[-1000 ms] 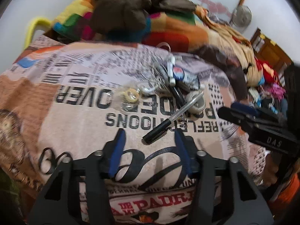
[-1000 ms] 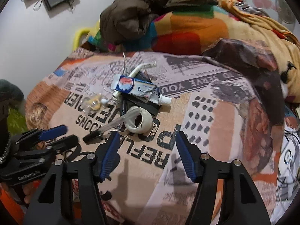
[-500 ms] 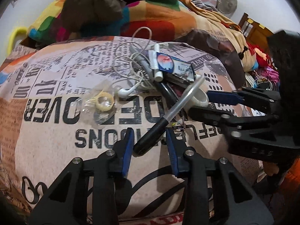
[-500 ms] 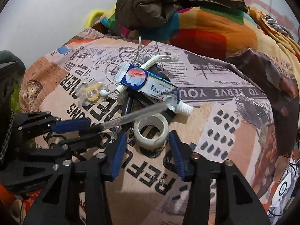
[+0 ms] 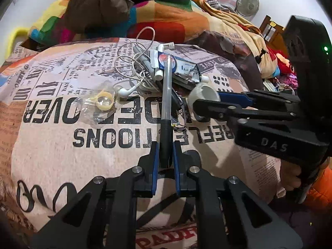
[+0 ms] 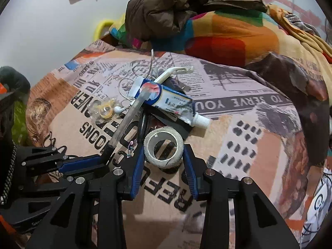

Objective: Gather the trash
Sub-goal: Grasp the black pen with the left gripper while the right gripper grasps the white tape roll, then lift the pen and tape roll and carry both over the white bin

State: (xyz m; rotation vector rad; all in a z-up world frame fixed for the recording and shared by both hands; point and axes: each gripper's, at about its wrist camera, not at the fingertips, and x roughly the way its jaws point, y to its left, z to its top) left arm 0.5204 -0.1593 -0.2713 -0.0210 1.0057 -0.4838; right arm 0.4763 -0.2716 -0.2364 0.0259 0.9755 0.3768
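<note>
A small pile of trash lies on the newspaper-print cover (image 5: 62, 149). My left gripper (image 5: 165, 152) is closing, and its blue pads press on the black end of a clear pen (image 5: 167, 95), which points away toward the toothpaste tube (image 5: 182, 67). My right gripper (image 6: 164, 164) is closing too, with a white tape roll (image 6: 164, 148) held between its pads. The same roll (image 5: 204, 94) shows tilted in the left wrist view. From the right wrist view, the left gripper (image 6: 102, 161) and the pen (image 6: 126, 122) sit at the left.
White earphones (image 5: 126, 91) and a plastic wrapper with a yellow ring (image 5: 104, 102) lie left of the pen. A toothbrush (image 6: 172, 72) and the tube (image 6: 168, 101) lie beyond the roll. A brown jacket (image 6: 176, 6) and colourful blanket (image 6: 228, 35) are heaped behind.
Both grippers came forward into the pile. The left jaws narrowed onto the pen's black end, and the pen swung in line with them. The right jaws narrowed around the tape roll.
</note>
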